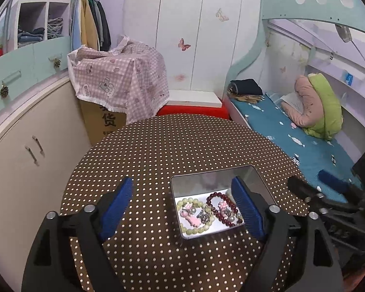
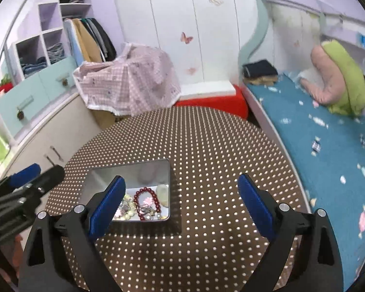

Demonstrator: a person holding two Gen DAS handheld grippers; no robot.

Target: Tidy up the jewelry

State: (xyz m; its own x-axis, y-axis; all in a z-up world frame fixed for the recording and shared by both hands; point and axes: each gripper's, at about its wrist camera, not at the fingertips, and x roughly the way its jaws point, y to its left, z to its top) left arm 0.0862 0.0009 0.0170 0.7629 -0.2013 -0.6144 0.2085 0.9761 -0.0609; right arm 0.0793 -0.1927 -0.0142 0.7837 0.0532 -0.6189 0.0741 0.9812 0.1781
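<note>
Both the left tongs (image 1: pixel 182 209) and right tongs (image 2: pixel 182 209) hang apart and empty above the counter (image 1: pixel 158 146), while the jewelry (image 1: pixel 206 211) lies heaped in the tin (image 1: pixel 214 172) near the counter's near edge. Because the bracelets and charms overlap, a pinch could drag several out together, or nudge the light tin toward that edge.

Bracelets (image 1: pixel 222 205) and charms lie in the tin (image 1: pixel 253 177) on the table (image 1: pixel 172 143) — bed (image 1: pixel 304 143) right, perhaps touching.
</note>
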